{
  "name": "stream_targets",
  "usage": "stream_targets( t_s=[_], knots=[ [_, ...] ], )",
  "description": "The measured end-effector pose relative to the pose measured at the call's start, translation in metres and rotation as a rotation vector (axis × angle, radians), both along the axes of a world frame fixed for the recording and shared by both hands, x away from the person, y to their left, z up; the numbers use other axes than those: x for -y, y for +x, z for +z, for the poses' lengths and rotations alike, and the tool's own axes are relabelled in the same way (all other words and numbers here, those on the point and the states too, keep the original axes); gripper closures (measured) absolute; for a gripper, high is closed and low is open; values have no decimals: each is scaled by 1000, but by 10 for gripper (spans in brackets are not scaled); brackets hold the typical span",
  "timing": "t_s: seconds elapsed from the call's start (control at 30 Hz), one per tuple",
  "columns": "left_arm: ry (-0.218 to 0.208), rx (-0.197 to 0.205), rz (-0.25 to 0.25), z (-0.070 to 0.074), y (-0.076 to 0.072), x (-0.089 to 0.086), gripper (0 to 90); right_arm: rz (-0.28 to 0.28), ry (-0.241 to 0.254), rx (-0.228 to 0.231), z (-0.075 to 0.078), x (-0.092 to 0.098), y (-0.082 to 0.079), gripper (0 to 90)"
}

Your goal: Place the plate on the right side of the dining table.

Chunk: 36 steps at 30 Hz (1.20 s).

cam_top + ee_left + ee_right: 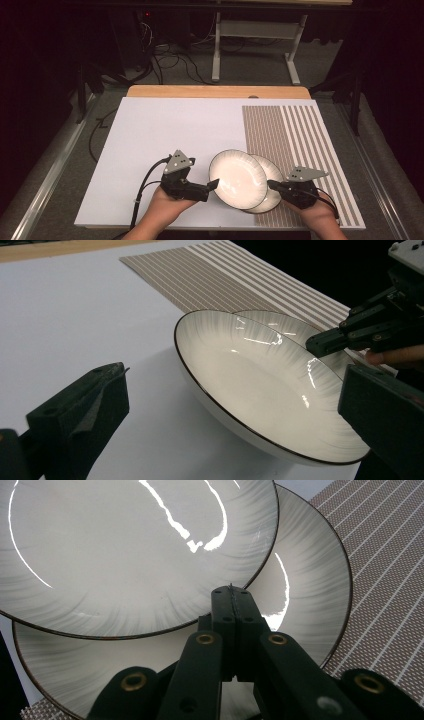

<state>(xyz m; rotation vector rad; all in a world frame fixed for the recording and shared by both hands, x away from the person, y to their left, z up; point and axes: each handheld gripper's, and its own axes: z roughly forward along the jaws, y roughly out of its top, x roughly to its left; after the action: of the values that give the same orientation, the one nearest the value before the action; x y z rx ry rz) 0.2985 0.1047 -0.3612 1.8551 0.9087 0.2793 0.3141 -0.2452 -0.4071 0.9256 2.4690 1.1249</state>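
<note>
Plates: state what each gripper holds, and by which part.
Nothing is held. The left gripper is open at the upper plate's rim, not closed on it. The right gripper is shut on nothing, its tips over the lower plate.

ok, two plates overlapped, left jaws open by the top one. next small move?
Probably close the left gripper on the near rim of the upper plate: its jaws are open around that rim, while the right gripper, jaws shut, sits over the lower plate.
</note>
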Motion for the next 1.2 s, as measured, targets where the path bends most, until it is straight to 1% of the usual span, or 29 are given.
stream_targets(
  t_s=[0.13,0.2,0.3,0.4,0.47,0.53,0.6,0.67,0.73,0.83,0.93,1.0,1.03,1.1,1.17,1.2],
  knots=[
    [30,-47,3,-7,9,7,7,3,1,-1,0,-1,0,900],
    [27,-72,2,-9,12,10,7,6,-3,3,-1,-1,0,900],
    [21,-118,-17,-12,17,15,7,5,-2,1,-1,-2,0,900],
    [19,-157,-24,-15,20,17,8,6,-5,2,-1,-2,0,900],
    [20,-171,-32,-16,21,17,11,4,-6,2,-1,-2,-1,900],
    [2,-195,-49,-18,21,18,21,6,-6,-1,-1,-2,0,900],
    [-3,-190,-51,-17,20,19,19,5,-10,1,-1,-3,0,900],
    [-19,-198,-47,-18,20,19,23,6,-12,3,-1,-3,-1,900],
    [-29,-209,-40,-20,21,19,41,3,-11,-1,-1,-3,-1,900],
    [-20,-218,-35,-20,22,18,67,3,-15,1,-1,-3,0,900],
    [-22,-225,-32,-22,23,19,111,0,-14,-1,-1,-4,0,900],
    [-18,-237,-30,-25,23,21,163,3,-17,3,-1,-4,0,900],
    [-20,-254,-32,-27,24,22,171,3,-17,3,-1,-4,0,900],
    [-31,-287,-41,-31,24,23,216,4,-18,4,-1,-4,0,900],
    [-39,-304,-42,-33,25,24,247,2,-17,3,-1,-4,0,900],
    [-42,-310,-50,-33,25,25,275,2,-16,1,-1,-4,0,900]
  ],
)
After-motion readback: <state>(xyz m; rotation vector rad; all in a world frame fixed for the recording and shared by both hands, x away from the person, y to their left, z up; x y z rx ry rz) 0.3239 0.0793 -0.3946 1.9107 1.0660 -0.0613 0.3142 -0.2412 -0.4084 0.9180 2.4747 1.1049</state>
